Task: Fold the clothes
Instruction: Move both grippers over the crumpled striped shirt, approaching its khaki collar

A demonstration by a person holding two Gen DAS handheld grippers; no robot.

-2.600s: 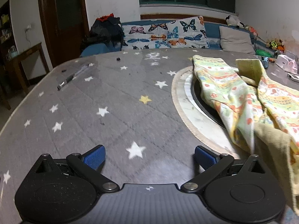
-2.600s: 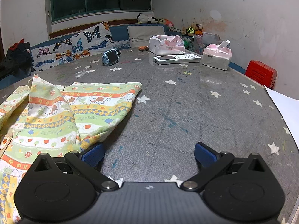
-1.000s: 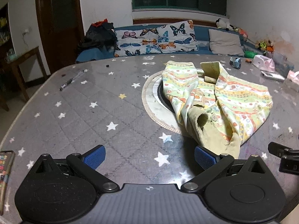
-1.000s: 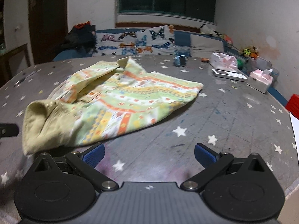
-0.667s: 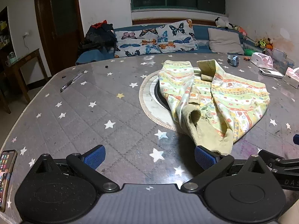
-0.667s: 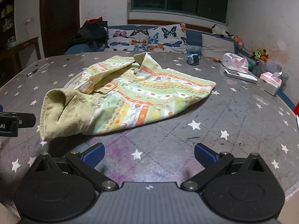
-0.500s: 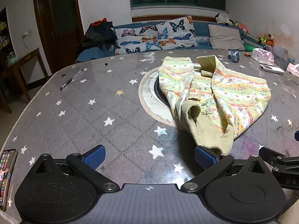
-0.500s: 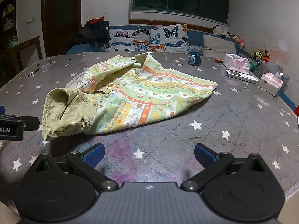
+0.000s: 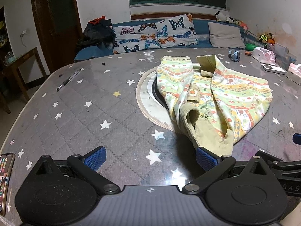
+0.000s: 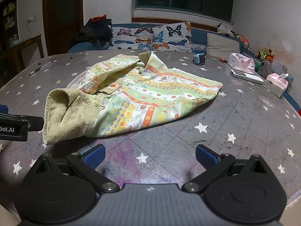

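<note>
With both tongs, left (image 9: 150, 159) and right (image 10: 149, 155), gaping and empty above the bench (image 9: 94, 113), best to pinch the rumpled shirt (image 10: 150, 98) lying just ahead by its near cuff (image 10: 62, 116) and spread flat before folding.

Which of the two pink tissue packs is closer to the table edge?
The smaller pink tissue pack, right of the white handset. The larger pack sits farther in, beyond the handset.

phone (image 9: 5, 180): cut by left edge | table inset (image 9: 150, 98): partly under garment (image 9: 212, 98)
</note>
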